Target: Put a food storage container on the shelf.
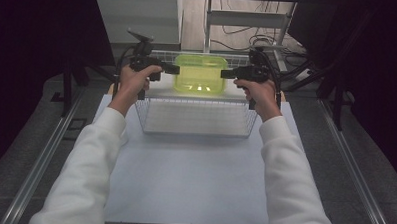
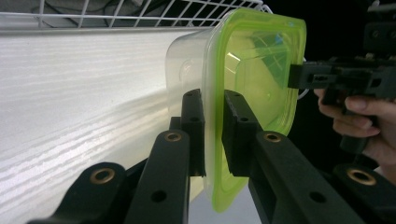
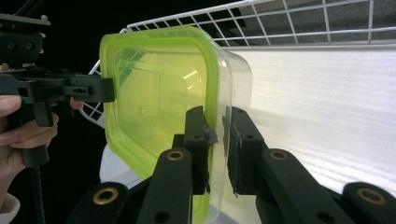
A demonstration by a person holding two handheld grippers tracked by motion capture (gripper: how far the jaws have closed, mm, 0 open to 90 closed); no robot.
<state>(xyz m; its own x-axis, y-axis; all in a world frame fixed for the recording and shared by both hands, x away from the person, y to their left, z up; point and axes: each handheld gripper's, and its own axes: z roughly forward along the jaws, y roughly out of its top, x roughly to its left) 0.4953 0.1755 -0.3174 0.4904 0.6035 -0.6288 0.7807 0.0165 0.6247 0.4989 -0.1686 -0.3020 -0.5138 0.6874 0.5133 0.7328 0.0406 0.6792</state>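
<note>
A clear plastic container (image 1: 200, 73) with a yellow-green lid hangs between my two grippers, over the far part of a white wire basket (image 1: 195, 133). My left gripper (image 1: 175, 69) is shut on the lid's left rim, and the left gripper view has the rim pinched between that gripper's (image 2: 212, 126) jaws. My right gripper (image 1: 225, 73) is shut on the opposite rim, with the edge of the container (image 3: 154, 93) clamped between the right gripper's (image 3: 218, 140) jaws. Each gripper view also has the other gripper at the far rim: the right gripper (image 2: 299, 77) and the left gripper (image 3: 109, 88).
The wire basket's rim (image 2: 140, 11) runs behind the container, its mesh wall (image 3: 280, 23) above a white surface. A pale table (image 1: 194, 182) stretches toward the person in front of the basket. Metal rails (image 1: 50, 152) flank the table, and cables (image 1: 283, 50) lie at the back right.
</note>
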